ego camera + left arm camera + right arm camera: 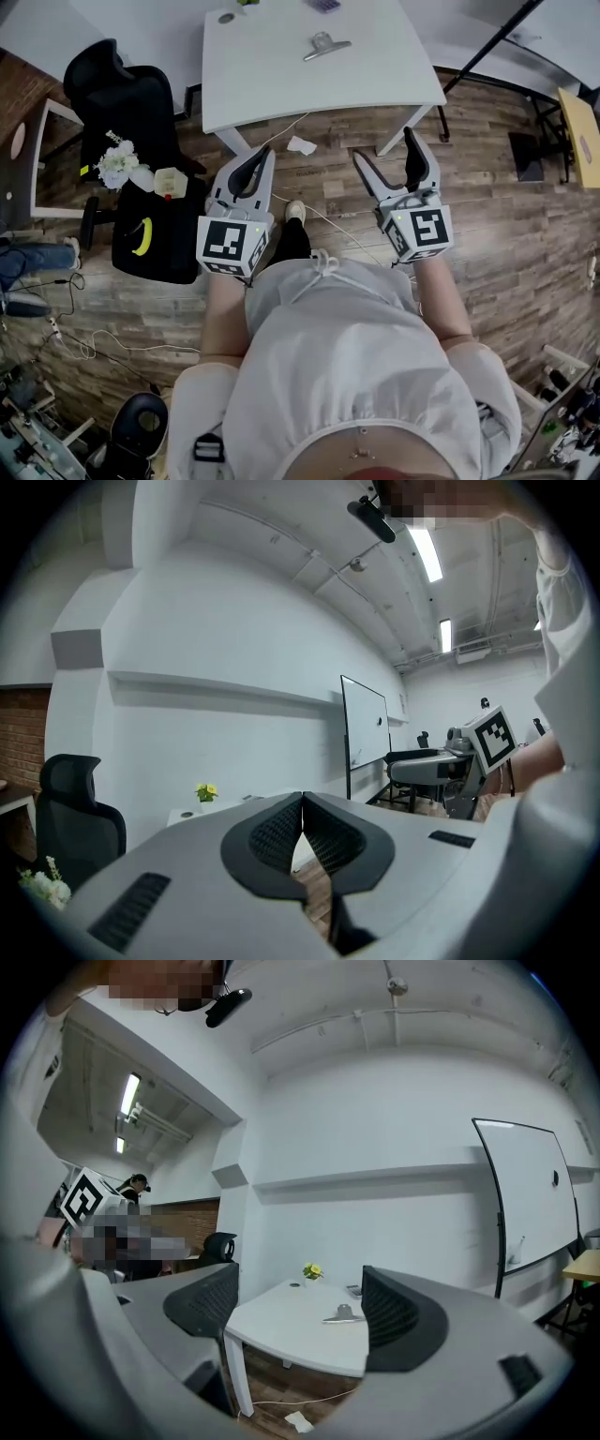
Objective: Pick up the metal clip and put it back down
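Note:
The metal clip (pixel 325 46) lies on the white table (pixel 272 89), toward its far side. Both grippers are held over the wooden floor in front of the table, well short of the clip. My left gripper (pixel 247 167) is shut, its dark pads meeting at the tips with nothing between them (pixel 302 803). My right gripper (pixel 386 150) stands open and empty. In the right gripper view the clip (pixel 343 1314) shows far off on the table (pixel 281 1330), framed between the two pads of the right gripper (pixel 300 1312).
A black office chair (pixel 122 94) stands left of the table, with a black seat below it bearing flowers and a banana (pixel 142 236). A paper scrap (pixel 302 145) and cables lie on the floor. A small yellow plant (pixel 312 1271) sits at the table's far edge. A whiteboard (pixel 530 1194) is at right.

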Motion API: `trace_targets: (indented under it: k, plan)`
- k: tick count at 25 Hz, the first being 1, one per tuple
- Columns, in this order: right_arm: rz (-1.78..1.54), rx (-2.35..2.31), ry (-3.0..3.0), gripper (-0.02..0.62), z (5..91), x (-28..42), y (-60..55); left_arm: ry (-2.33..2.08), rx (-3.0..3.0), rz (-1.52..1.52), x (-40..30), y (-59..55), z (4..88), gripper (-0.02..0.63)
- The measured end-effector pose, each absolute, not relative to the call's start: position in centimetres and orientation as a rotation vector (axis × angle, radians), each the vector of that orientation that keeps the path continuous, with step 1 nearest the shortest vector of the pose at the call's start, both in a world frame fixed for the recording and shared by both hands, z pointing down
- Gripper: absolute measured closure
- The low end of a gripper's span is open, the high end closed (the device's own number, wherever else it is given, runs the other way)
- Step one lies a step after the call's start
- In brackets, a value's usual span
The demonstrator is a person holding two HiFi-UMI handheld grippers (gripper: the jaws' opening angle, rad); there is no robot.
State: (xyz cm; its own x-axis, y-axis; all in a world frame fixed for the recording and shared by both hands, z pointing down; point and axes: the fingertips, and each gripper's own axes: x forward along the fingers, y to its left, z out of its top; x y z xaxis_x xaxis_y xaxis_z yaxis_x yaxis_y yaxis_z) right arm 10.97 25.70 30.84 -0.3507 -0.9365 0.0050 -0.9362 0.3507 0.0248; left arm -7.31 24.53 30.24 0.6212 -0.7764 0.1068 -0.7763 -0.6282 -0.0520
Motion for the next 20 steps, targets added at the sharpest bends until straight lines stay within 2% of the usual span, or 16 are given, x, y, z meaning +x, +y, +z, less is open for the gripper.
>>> trace_targets:
  k: [11, 20]
  plan:
    - [0.073, 1.778, -2.476, 0.194, 31.7, 6.1, 7.2, 1.348, -2.868, -0.145, -12.9, 5.8, 30.3, 0.588]
    - [0.196, 1.777, -2.339, 0.201, 35.0, 6.7, -2.2, 1.353, -2.923, -0.194, -13.3, -2.8, 32.9, 0.588]
